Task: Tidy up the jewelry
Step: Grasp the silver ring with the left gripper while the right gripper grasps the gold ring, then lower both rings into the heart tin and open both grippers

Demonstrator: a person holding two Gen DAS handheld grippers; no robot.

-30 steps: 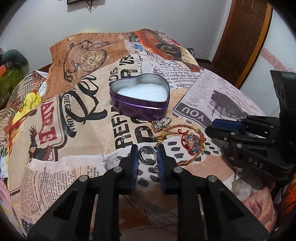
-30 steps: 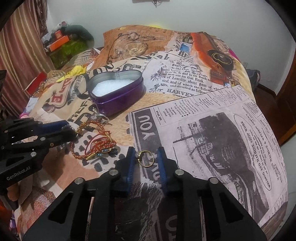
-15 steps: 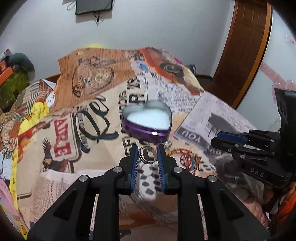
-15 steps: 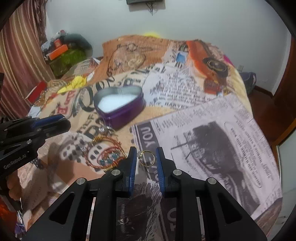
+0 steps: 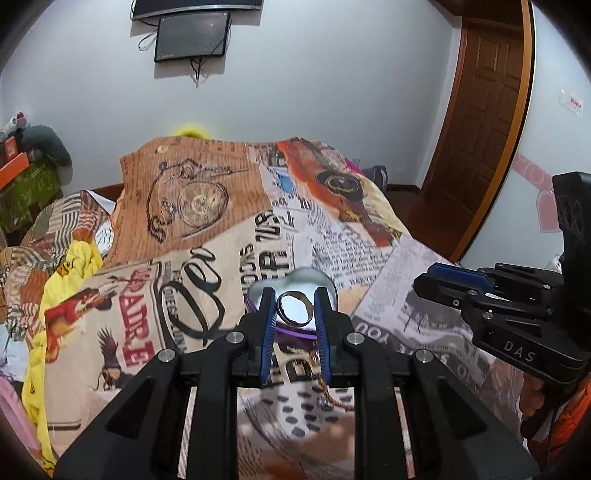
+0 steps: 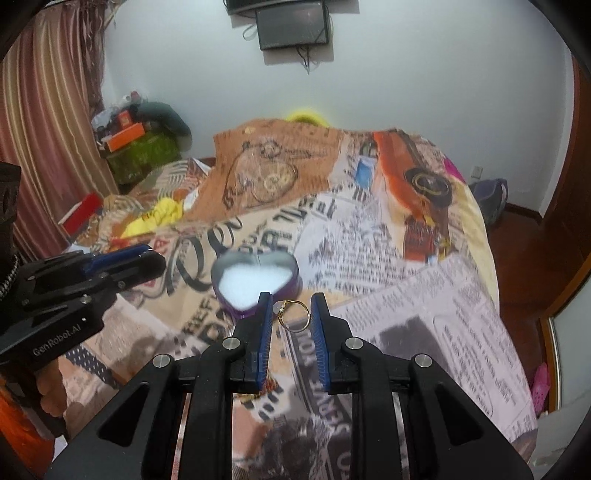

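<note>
My left gripper (image 5: 293, 308) is shut on a silver ring (image 5: 294, 309) and holds it in the air in front of the purple heart-shaped tin (image 5: 325, 280), which is mostly hidden behind the fingers. My right gripper (image 6: 291, 312) is shut on a thin gold ring (image 6: 293, 314) and holds it raised just right of the tin (image 6: 255, 278), whose white lining shows. The right gripper also shows at the right of the left wrist view (image 5: 443, 282). The left gripper also shows at the left of the right wrist view (image 6: 147, 258). A red thread bracelet (image 5: 332, 397) lies on the bed below my left fingers.
The tin sits on a bed with a newspaper-print cover (image 6: 406, 277). Yellow cloth (image 5: 74, 266) lies at the bed's left side. Boxes and clutter (image 6: 136, 147) stand by the curtain. A wooden door (image 5: 491, 110) is at the right. A screen (image 6: 291, 27) hangs on the wall.
Both grippers have lifted off the bed with their rings and moved toward the tin. The bracelet has dropped below my left fingers in view.
</note>
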